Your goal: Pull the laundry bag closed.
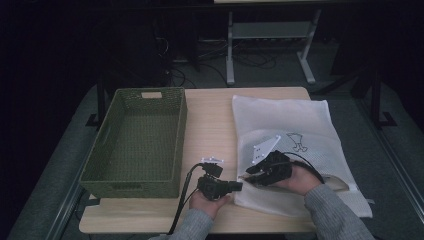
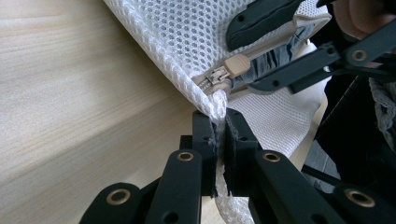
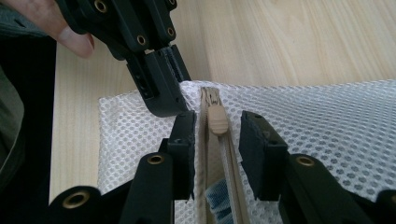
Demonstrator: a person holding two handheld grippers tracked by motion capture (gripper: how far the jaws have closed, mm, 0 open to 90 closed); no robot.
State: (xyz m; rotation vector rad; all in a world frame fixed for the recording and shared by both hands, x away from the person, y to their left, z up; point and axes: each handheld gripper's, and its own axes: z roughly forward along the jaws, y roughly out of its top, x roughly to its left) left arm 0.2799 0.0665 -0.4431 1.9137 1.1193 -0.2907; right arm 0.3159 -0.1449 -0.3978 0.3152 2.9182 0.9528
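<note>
While the green woven basket [image 1: 134, 142] sits on the left half of the wooden table [image 1: 210, 120], well apart from the work, nothing lies between the two grippers and the bag. As far as the dim high view lets one tell, the basket holds nothing. Beyond the table stand a metal frame [image 1: 270, 45] and loose cables on the floor.

A white mesh laundry bag [image 1: 295, 145] lies flat on the right half of the table, its near corner by the front edge. It is honeycomb netting with a beige zipper [image 3: 205, 154] running along one side and a small dark printed figure on top; through the parted zipper a bit of blue-grey cloth [image 3: 219, 203] shows inside.

Left gripper [image 2: 220, 142] has its jaws pressed tight on the corner of the bag, just beside the zipper's end. Right gripper [image 3: 215, 140] stands with its jaws partly apart, one on either side of the tan zipper pull [image 3: 217, 119], the pads not touching it; the pull sits close to the pinched corner.
</note>
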